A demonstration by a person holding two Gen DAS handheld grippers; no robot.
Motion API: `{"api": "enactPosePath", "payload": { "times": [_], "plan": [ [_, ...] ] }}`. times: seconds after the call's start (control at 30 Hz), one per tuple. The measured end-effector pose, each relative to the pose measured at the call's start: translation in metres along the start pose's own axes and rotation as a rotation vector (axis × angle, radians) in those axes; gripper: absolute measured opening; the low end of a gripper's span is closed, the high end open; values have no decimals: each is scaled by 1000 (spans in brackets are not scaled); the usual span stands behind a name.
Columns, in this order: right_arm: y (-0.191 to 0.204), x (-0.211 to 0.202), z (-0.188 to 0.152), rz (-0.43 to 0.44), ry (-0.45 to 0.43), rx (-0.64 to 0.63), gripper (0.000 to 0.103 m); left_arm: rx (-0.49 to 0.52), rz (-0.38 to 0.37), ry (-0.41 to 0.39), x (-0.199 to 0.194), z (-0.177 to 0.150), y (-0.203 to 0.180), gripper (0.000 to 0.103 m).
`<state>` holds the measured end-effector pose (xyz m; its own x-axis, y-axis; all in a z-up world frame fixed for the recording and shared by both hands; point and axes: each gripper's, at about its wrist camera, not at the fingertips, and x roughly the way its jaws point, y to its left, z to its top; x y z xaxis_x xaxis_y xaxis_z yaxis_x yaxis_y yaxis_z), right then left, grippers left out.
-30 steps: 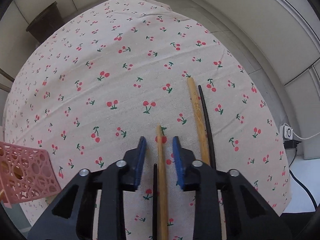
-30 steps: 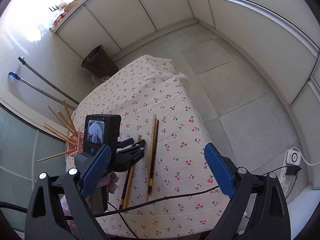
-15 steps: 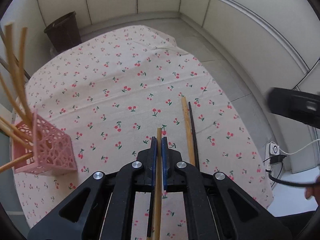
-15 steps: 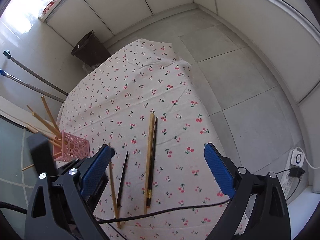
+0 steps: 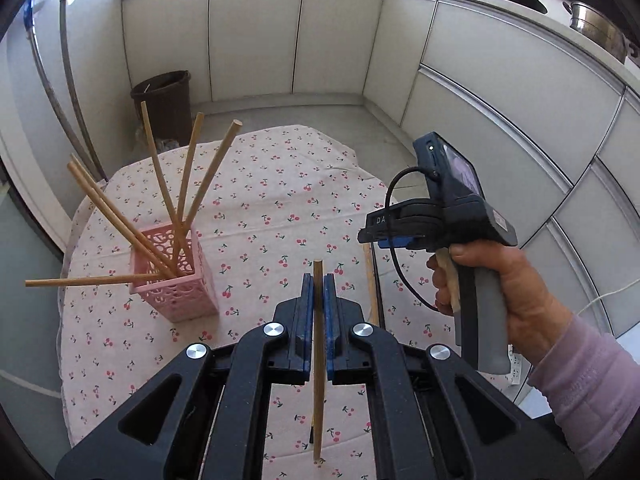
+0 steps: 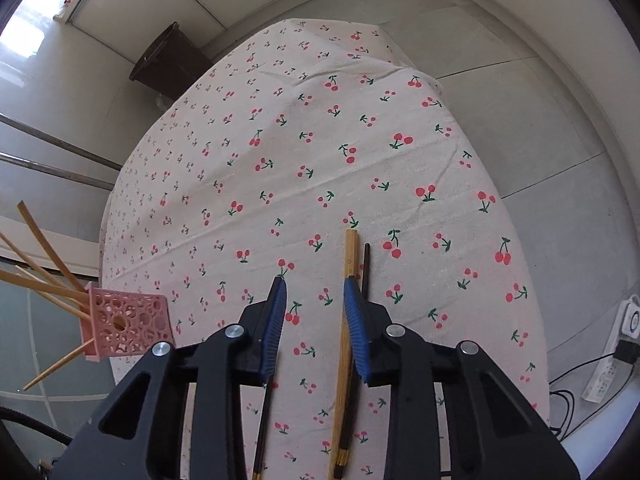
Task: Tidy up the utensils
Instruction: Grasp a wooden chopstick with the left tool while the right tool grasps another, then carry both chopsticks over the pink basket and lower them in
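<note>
The left tool point(image 5: 319, 294) is clamped on a bamboo chopstick point(image 5: 318, 360), held clear above the cherry-print bench point(image 5: 280, 208), with the pink holder point(image 5: 176, 280) standing to its left and carrying several chopsticks. The right tool point(image 6: 316, 320) is spread open low over the bench, its right pad just beside a bamboo chopstick point(image 6: 347, 300) and a black chopstick point(image 6: 366, 268) lying side by side; another black chopstick point(image 6: 264, 412) lies under its left pad.

Black tongs point(image 5: 319, 280) with blue pads, silver screws, lilac sleeve point(image 5: 592, 392), grey handle
</note>
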<state>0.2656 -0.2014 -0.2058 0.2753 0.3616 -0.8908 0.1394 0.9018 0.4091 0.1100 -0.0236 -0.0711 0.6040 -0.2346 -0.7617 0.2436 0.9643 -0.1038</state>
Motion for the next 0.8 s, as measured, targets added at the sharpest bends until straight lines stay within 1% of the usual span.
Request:
{"api": "enactPosePath", "payload": {
  "times": [0.17,0.37,0.4,0.43,0.47,0.57,0.63,0.73,0.8],
  "plan": [
    [1,15,5,-56,2,-18,30,-10,13,-9,-6,-2,10,4],
    [9,30,8,-127,-1,-70,23,-21,2,-8,-13,-3,16,4],
    [10,34,8,-136,13,-73,19,-24,4,-9,-13,-3,16,4],
    [9,38,7,-140,29,-70,18,-27,5,-10,-13,-3,17,4],
    [9,37,6,-151,7,-77,15,-28,5,-11,-13,-3,18,4],
    [8,38,6,-155,5,-82,14,-29,6,-14,-13,-4,19,4],
    [8,38,4,-169,-5,-99,9,-29,10,-19,-14,-4,17,4],
    [12,38,0,-186,-31,-130,8,-34,17,-26,-14,-4,19,4],
    [15,32,-4,-173,-51,-131,8,-41,17,-33,-17,-3,21,4]
  ]
}}
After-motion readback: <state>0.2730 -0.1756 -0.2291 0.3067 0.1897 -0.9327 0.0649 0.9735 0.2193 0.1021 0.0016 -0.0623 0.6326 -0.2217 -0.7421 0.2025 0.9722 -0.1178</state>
